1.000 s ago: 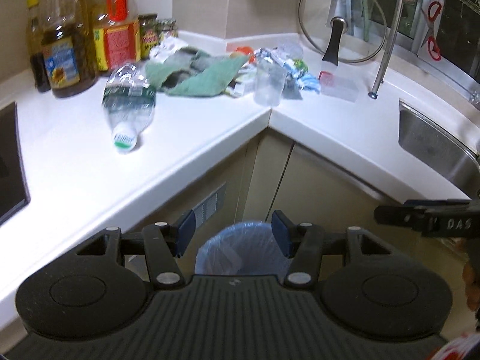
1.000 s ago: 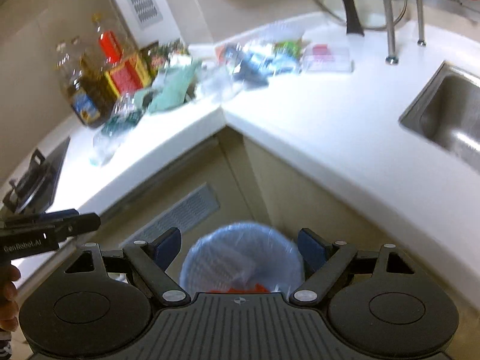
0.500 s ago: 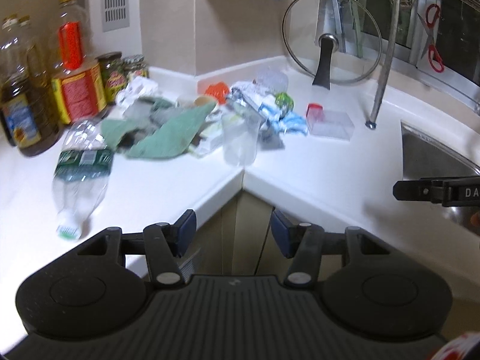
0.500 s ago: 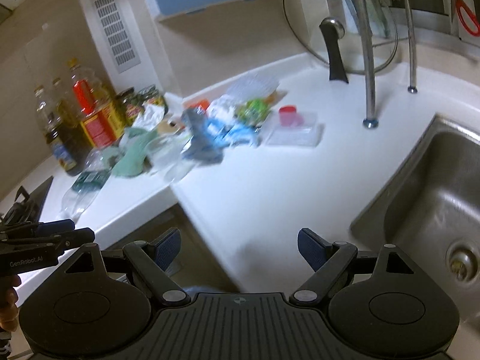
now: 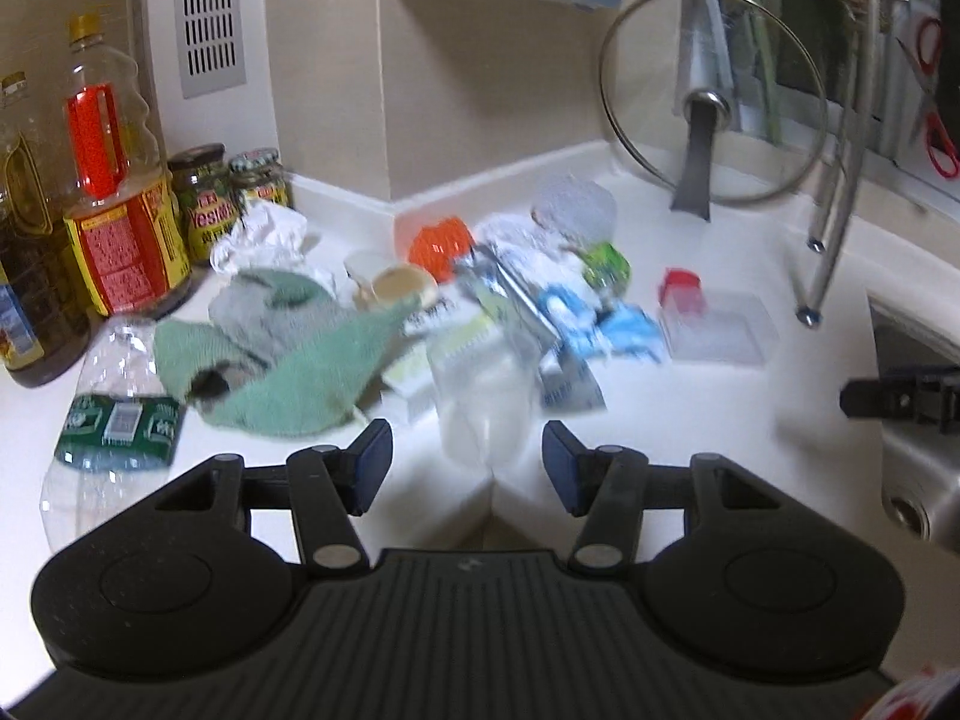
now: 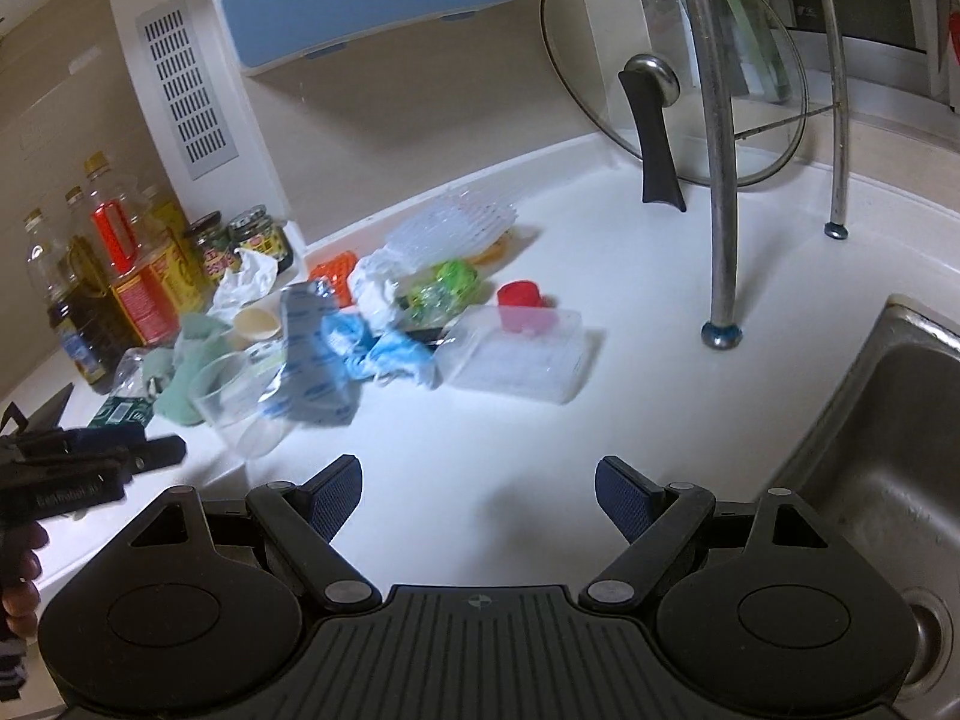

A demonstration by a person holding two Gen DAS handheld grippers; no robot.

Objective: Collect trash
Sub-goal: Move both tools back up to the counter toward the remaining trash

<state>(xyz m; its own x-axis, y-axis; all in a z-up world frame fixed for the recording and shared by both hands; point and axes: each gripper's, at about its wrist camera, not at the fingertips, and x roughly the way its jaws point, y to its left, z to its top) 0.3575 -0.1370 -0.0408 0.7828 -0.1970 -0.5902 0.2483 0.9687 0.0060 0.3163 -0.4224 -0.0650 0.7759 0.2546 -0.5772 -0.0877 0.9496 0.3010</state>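
Note:
A pile of trash lies in the counter corner: a clear plastic cup (image 5: 480, 402), an empty water bottle (image 5: 114, 420), blue wrappers (image 5: 594, 324), crumpled white paper (image 5: 264, 234), a green wrapper (image 5: 609, 261) and a clear box with a red lid (image 5: 717, 330). My left gripper (image 5: 467, 459) is open and empty, just short of the clear cup. My right gripper (image 6: 480, 486) is open wide over bare counter, with the clear box (image 6: 516, 354) ahead of it and the clear cup (image 6: 231, 402) to its left. The left gripper's side (image 6: 90, 462) shows at the left edge.
A green cloth (image 5: 288, 372) lies among the trash. Oil bottles (image 5: 117, 204) and jars (image 5: 204, 210) stand at the back left. A glass lid (image 6: 672, 72) leans on the wall behind rack legs (image 6: 720, 180). The steel sink (image 6: 888, 468) is at the right.
Both grippers have moved from above the blue-lined bin below the counter to the counter corner. The bin has left both views and the trash pile looms closer. The jaws stand as before.

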